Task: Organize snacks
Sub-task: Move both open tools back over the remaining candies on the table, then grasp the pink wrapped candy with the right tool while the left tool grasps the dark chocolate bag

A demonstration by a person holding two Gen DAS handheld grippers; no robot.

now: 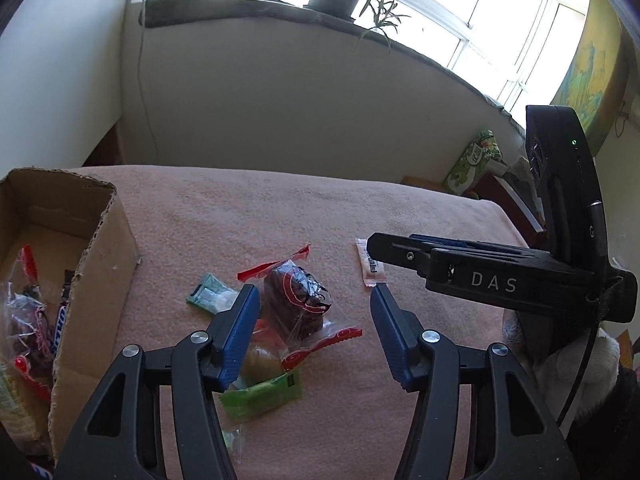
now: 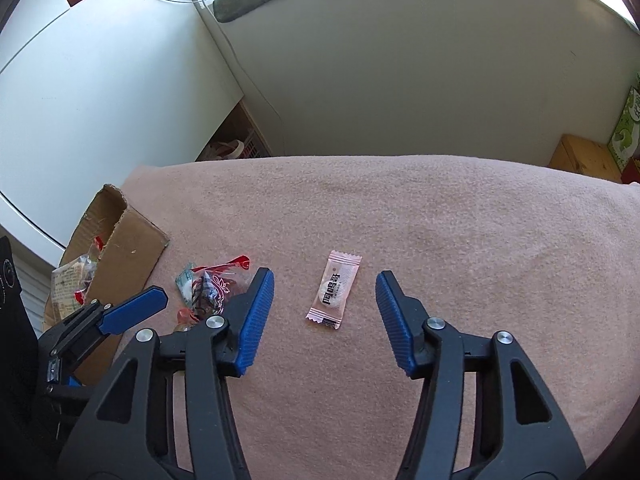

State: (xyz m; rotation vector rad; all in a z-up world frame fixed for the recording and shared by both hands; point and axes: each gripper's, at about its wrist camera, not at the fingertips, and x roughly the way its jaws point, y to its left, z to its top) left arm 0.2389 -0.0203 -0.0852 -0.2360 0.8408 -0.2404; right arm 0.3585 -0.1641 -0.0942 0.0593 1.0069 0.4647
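Right wrist view: right claw (image 2: pixel 325 312) is hovering open w/ pink sachet (image 2: pixel 335 289) lying between its fingers on the pink-covered surface (image 2: pixel 440 216), untouched. Left claw (image 1: pixel 314 320) is gaping open over the brown cake pack (image 1: pixel 298 300) & mixed sweets, beside the cardboard box (image 1: pixel 100 280).

Blanket (image 2: pixel 400 208): fuzzy matt cloth. Box (image 1: pixel 100 264): rough corrugated cardboard. Sachet (image 2: pixel 335 289): matt film. Cake wrap (image 1: pixel 298 300): clear glossy plastic. Pads (image 2: pixel 256 320): ribbed.
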